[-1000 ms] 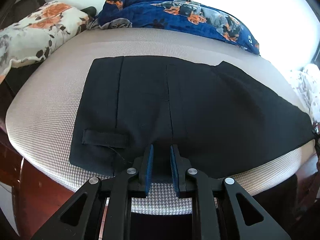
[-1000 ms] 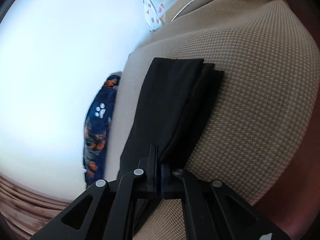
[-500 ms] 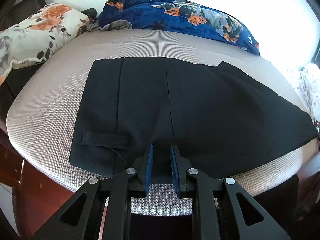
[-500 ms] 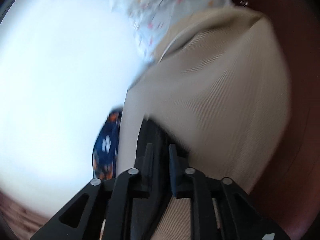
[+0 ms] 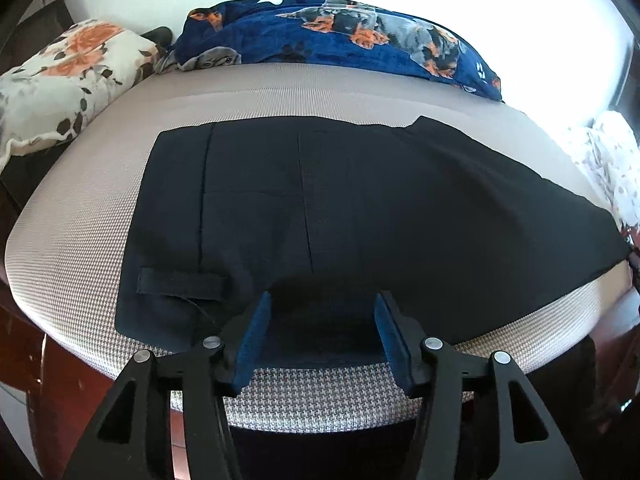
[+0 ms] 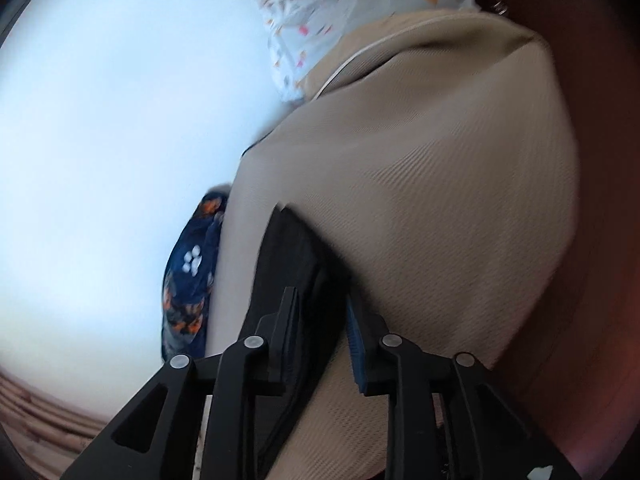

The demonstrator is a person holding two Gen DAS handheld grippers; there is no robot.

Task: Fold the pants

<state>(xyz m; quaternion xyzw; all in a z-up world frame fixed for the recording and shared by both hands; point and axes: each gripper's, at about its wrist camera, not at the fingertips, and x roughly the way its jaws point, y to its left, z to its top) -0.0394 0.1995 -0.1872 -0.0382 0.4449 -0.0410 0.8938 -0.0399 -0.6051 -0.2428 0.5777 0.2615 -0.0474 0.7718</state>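
Black woven pants [image 5: 360, 208] flat on houndstooth cushion [image 5: 80, 216] — both claws just parted, pads clear.

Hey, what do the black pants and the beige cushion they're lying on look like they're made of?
Black pants: a thin, matte woven cloth, likely suiting, since it lies flat with crisp seams and no sheen. Beige cushion: coarse woven upholstery with a fine houndstooth-like weave, matte; the fibre can't be told.

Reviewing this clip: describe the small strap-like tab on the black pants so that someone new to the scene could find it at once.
Start at the beige houndstooth cushion that fills the left wrist view; the black pants lie flat across it. Near their lower left corner sits the tab, a short raised horizontal strip of the same black cloth, unlike the thin vertical seams around it.
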